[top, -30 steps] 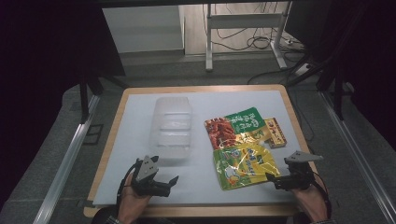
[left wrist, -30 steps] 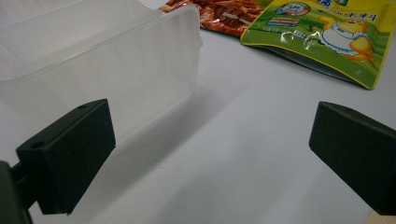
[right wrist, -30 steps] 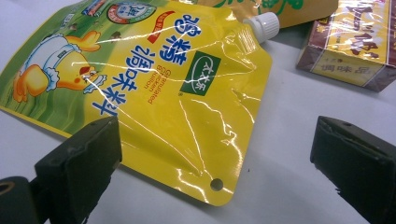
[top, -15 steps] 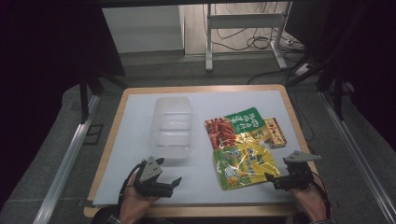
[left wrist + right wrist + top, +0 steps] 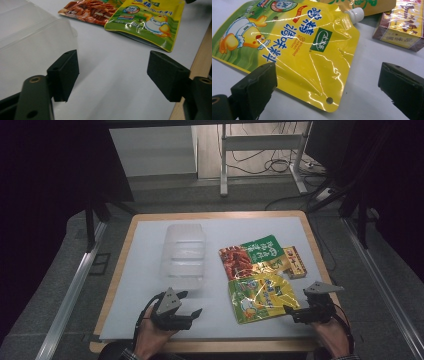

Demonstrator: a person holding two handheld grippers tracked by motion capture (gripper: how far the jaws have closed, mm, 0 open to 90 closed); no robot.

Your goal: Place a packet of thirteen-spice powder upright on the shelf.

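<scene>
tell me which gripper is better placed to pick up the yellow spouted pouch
Right. The right gripper sits open at the edge of the yellow pouch; the left gripper is off beside the clear container.

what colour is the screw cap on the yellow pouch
White, ribbed; the screw cap on the yellow pouch shows best in the right gripper view.

Lab or test room, not a home: worktop [image 5: 150, 227] with white mat sits inside a metal rail frame [image 5: 70, 295], dark curtains [image 5: 45, 185] at left and right, grey carpet, cables [image 5: 280, 165] on the floor top center under a desk frame [image 5: 225, 160].
</scene>
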